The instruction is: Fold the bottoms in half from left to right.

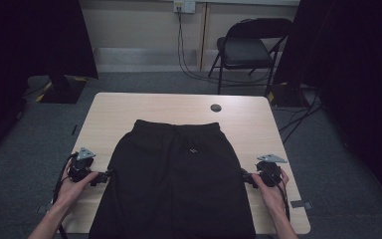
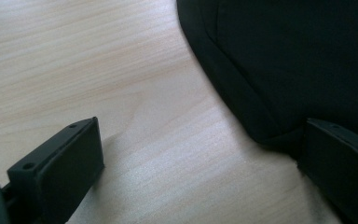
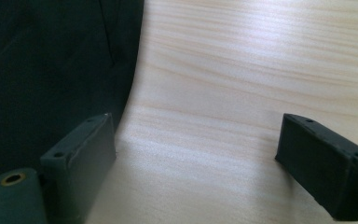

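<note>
Black shorts (image 1: 174, 179) lie flat on the light wooden table (image 1: 248, 119), waistband at the far side, a drawstring showing on the front. My left gripper (image 1: 104, 175) rests on the table at the shorts' left edge, jaws wide apart. In the left gripper view the dark cloth (image 2: 284, 60) curves past the right jaw, whose tip sits against the hem; the left gripper (image 2: 200, 154) holds nothing. My right gripper (image 1: 245, 175) stands at the shorts' right edge. In the right gripper view the right gripper (image 3: 196, 149) is open over bare wood, its left jaw beside the cloth (image 3: 51, 65).
A small round dark disc (image 1: 216, 108) sits near the table's far edge. Behind the table stand a black folding chair (image 1: 248, 47) and cables on the grey floor. A dark stand base (image 1: 62, 89) is at the far left.
</note>
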Tool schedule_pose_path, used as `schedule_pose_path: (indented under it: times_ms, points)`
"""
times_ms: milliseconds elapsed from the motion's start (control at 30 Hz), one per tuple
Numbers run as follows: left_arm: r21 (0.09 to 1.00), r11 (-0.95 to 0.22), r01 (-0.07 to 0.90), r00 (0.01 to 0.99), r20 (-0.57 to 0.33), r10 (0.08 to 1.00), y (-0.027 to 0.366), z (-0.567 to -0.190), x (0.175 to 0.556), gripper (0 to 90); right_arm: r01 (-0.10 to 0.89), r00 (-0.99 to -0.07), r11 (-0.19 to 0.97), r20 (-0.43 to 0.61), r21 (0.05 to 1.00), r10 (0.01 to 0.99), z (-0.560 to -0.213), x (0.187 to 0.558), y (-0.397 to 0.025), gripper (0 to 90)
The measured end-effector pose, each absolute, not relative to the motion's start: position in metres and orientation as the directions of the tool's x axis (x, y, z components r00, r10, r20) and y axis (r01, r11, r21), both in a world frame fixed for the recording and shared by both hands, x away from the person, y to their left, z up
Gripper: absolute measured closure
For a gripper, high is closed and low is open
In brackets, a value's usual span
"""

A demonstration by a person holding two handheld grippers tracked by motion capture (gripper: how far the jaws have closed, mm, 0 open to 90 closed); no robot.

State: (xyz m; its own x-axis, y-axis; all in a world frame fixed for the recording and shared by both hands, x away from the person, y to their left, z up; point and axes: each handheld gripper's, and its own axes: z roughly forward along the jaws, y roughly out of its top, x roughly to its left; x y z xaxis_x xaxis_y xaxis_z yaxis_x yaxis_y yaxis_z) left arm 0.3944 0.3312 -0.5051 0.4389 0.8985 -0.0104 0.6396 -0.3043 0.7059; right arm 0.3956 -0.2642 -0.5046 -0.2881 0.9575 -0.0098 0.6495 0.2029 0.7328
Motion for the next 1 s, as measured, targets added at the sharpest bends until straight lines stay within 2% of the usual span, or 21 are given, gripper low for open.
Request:
schedule_pose_path:
  times_ms: [167, 200, 267, 300, 400, 533, 733, 1000]
  points:
    - [0.681, -0.316, 0.660, 0.440, -0.009, 0.898, 0.332, -0.500, 0.395, 3.9, 0.649, -0.299, 0.213, -0.013, 0.730, 0.954, -0.503, 0.396, -0.264, 14.3]
    - [0.685, -0.311, 0.658, 0.443, -0.018, 0.896, 0.333, -0.499, 0.395, 6.5, 0.649, -0.297, 0.214, -0.016, 0.730, 0.955, -0.502, 0.396, -0.263, 16.2]
    - [0.691, -0.306, 0.655, 0.448, -0.029, 0.894, 0.333, -0.496, 0.394, 17.4, 0.642, -0.299, 0.218, -0.022, 0.735, 0.954, -0.499, 0.394, -0.261, 17.4]
    - [0.692, -0.306, 0.653, 0.444, -0.023, 0.896, 0.333, -0.494, 0.393, 18.4, 0.632, -0.304, 0.217, -0.019, 0.744, 0.953, -0.497, 0.392, -0.259, 17.8]
    - [0.732, -0.284, 0.619, 0.408, 0.009, 0.913, 0.332, -0.483, 0.386, 21.2, 0.606, -0.330, 0.234, -0.027, 0.760, 0.944, -0.488, 0.385, -0.251, 19.8]
    - [0.767, -0.258, 0.587, 0.411, -0.008, 0.912, 0.331, -0.470, 0.375, 26.4, 0.572, -0.412, 0.256, 0.004, 0.779, 0.911, -0.473, 0.370, -0.231, 22.3]
    - [0.808, -0.283, 0.517, 0.538, -0.049, 0.842, 0.315, -0.455, 0.360, 29.4, 0.500, -0.534, 0.300, 0.017, 0.813, 0.845, -0.452, 0.349, -0.188, 23.8]
    - [0.754, -0.407, 0.515, 0.666, -0.053, 0.744, 0.272, -0.468, 0.367, 30.8, 0.411, -0.726, 0.453, -0.017, 0.791, 0.688, -0.453, 0.332, -0.101, 22.4]
